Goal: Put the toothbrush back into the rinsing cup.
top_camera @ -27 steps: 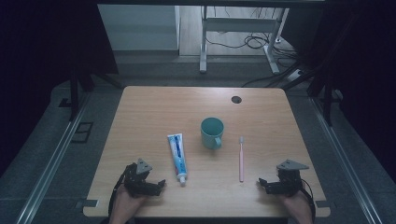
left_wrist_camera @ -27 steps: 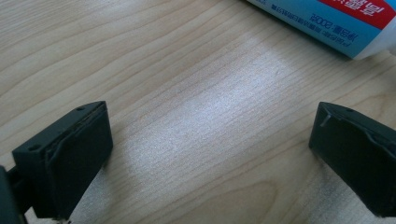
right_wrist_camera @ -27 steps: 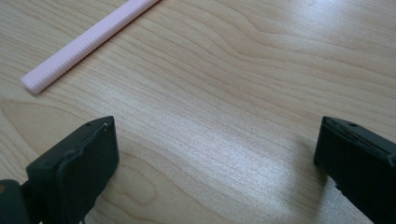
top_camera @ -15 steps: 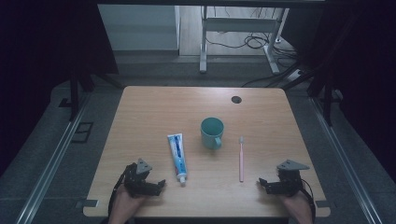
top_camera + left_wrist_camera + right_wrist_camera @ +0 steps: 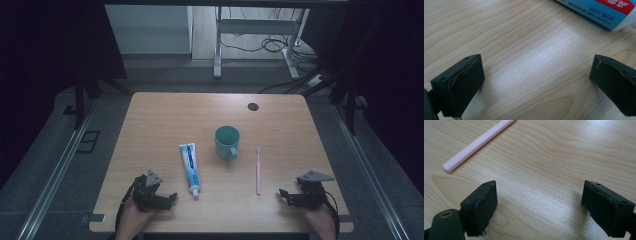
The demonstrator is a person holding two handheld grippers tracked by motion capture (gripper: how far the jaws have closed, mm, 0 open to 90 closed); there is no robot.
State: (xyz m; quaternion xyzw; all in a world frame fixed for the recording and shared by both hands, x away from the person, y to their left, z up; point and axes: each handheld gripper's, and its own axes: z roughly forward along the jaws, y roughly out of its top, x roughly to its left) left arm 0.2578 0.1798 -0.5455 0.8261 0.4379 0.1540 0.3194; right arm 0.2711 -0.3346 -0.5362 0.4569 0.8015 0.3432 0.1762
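Bare counter (image 5: 165,115) toward far edge. Near front edge: left gripper (image 5: 172,197) gaping beside toothpaste (image 5: 189,163), right gripper (image 5: 281,194) gaping near toothbrush (image 5: 258,169); nothing between jaws.

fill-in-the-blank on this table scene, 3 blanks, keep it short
1. The mug stands between the toothpaste tube and the ____.
2. The jaws of the left gripper stand ____, with only bare table between them.
3. The toothbrush handle is ____ in colour.

Missing words: toothbrush; open; pink
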